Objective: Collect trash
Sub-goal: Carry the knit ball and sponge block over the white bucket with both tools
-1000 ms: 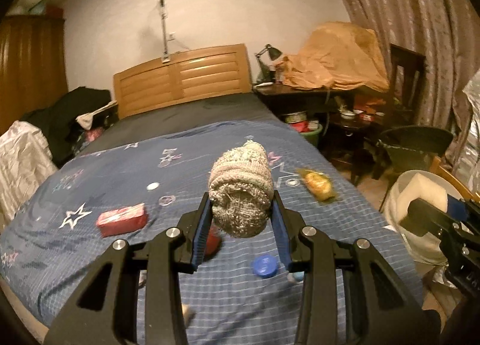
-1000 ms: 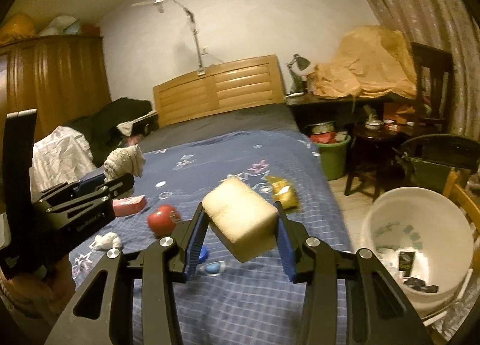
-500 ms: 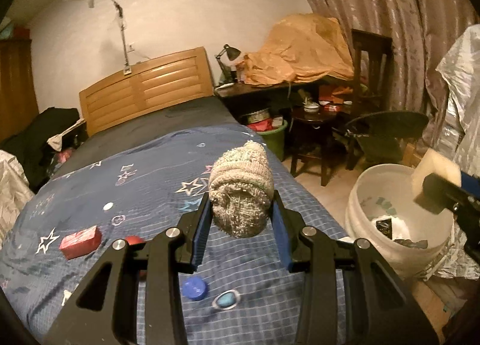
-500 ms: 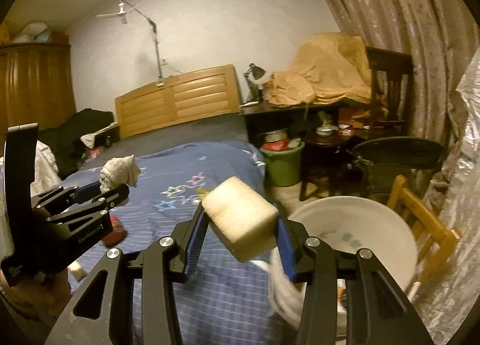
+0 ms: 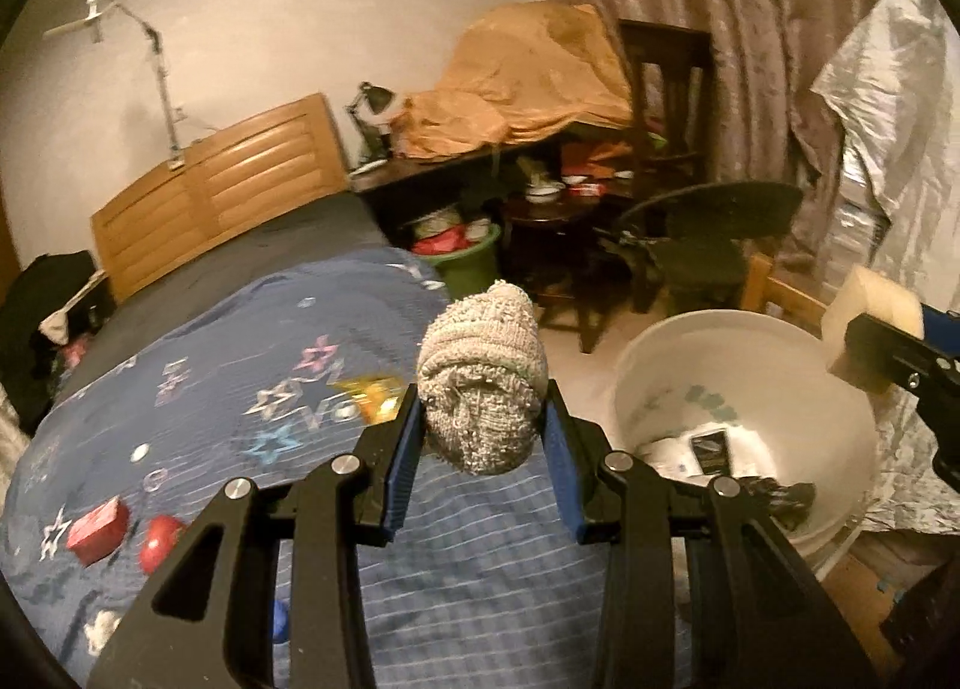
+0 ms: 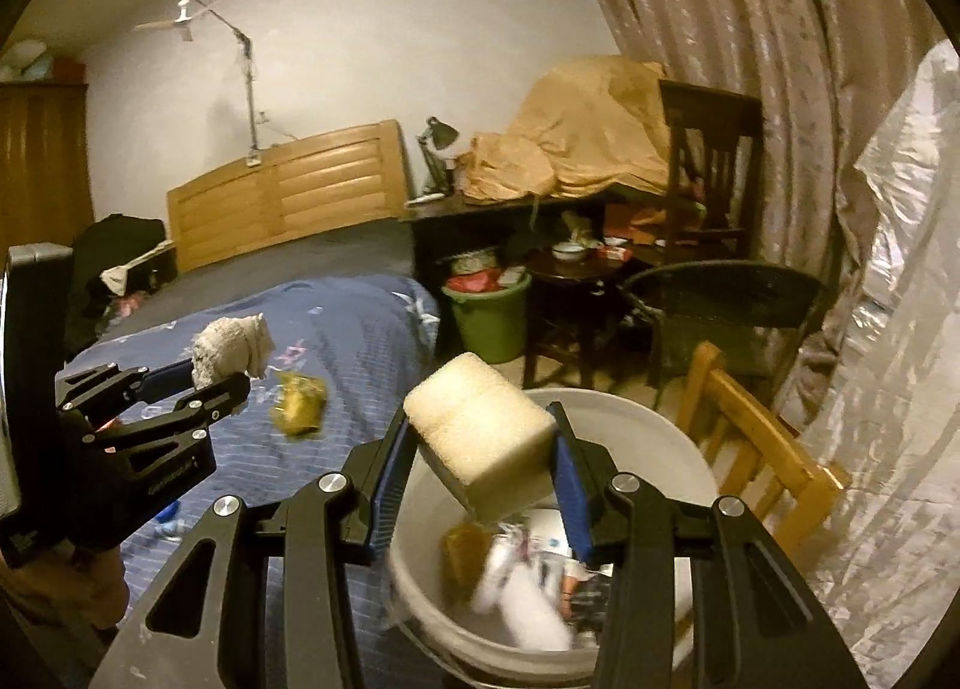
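Observation:
My left gripper (image 5: 480, 437) is shut on a grey knitted sock ball (image 5: 480, 383) above the bed's right edge; it also shows in the right wrist view (image 6: 231, 356). My right gripper (image 6: 480, 470) is shut on a pale foam sponge (image 6: 480, 437), held above the white bucket (image 6: 678, 431). The sponge also shows at the right of the left wrist view (image 5: 873, 317), above the bucket (image 5: 744, 383), which holds several scraps.
On the blue star bedspread (image 5: 240, 365) lie a yellow wrapper (image 5: 372, 396), a red box (image 5: 96, 530), a red round thing (image 5: 159, 533). A green bin (image 6: 492, 317), dark table and chairs (image 6: 732, 299) and a wooden chair (image 6: 756, 449) stand beside the bucket.
Both grippers swung right from over the bed toward the bucket, each keeping its load. The sponge is now over the bucket's opening.

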`<control>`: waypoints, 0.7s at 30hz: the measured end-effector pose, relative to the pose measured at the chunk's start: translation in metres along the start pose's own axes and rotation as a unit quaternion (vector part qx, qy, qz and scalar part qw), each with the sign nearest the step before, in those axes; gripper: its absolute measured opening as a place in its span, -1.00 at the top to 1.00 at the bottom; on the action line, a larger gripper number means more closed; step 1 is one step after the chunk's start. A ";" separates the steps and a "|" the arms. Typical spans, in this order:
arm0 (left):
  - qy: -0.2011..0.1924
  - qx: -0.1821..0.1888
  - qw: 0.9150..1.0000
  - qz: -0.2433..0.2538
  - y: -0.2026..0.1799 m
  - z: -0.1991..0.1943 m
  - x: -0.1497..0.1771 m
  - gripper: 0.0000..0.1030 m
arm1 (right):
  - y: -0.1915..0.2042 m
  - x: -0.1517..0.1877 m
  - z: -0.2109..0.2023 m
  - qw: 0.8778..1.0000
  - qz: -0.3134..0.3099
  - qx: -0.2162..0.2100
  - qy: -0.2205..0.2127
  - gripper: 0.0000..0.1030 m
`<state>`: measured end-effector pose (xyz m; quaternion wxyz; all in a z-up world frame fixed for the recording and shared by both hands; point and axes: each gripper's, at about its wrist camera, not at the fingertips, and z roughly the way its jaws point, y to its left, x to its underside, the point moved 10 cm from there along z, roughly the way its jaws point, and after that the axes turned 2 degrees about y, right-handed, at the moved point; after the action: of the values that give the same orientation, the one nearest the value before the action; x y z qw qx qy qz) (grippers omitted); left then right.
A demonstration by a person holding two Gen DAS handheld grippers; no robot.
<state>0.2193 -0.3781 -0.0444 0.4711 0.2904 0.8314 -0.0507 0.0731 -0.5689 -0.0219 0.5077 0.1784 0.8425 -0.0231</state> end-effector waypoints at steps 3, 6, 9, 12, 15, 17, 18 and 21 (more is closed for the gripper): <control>0.005 0.035 0.999 0.013 -0.024 0.014 -0.005 0.29 | -0.027 0.006 0.007 1.000 0.010 0.015 0.010 0.13; 0.015 0.081 0.996 0.024 -0.050 0.029 -0.009 0.29 | -0.051 0.009 0.014 0.999 0.016 0.027 0.018 0.13; 0.029 0.127 0.991 0.026 -0.072 0.042 -0.009 0.29 | -0.067 0.015 0.020 0.999 0.015 0.037 0.027 0.13; 0.034 0.161 0.986 0.031 -0.095 0.053 -0.009 0.29 | -0.080 0.024 0.028 0.998 0.014 0.044 0.039 0.13; 0.044 0.179 0.982 0.034 -0.108 0.062 -0.006 0.29 | -0.095 0.033 0.037 0.997 0.018 0.047 0.054 0.13; 0.050 0.190 0.980 0.038 -0.118 0.068 -0.004 0.29 | -0.100 0.040 0.043 0.997 0.022 0.046 0.061 0.13; 0.052 0.197 0.978 0.042 -0.123 0.070 -0.004 0.29 | -0.100 0.041 0.045 0.997 0.023 0.045 0.063 0.13; 0.058 0.219 0.972 0.057 -0.139 0.075 -0.001 0.20 | -0.101 0.047 0.056 0.996 0.018 0.038 0.079 0.13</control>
<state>0.2027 -0.5203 -0.1108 0.3493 0.4356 0.8081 -0.1876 0.0680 -0.6629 -0.1039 0.4329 0.2135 0.8752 -0.0316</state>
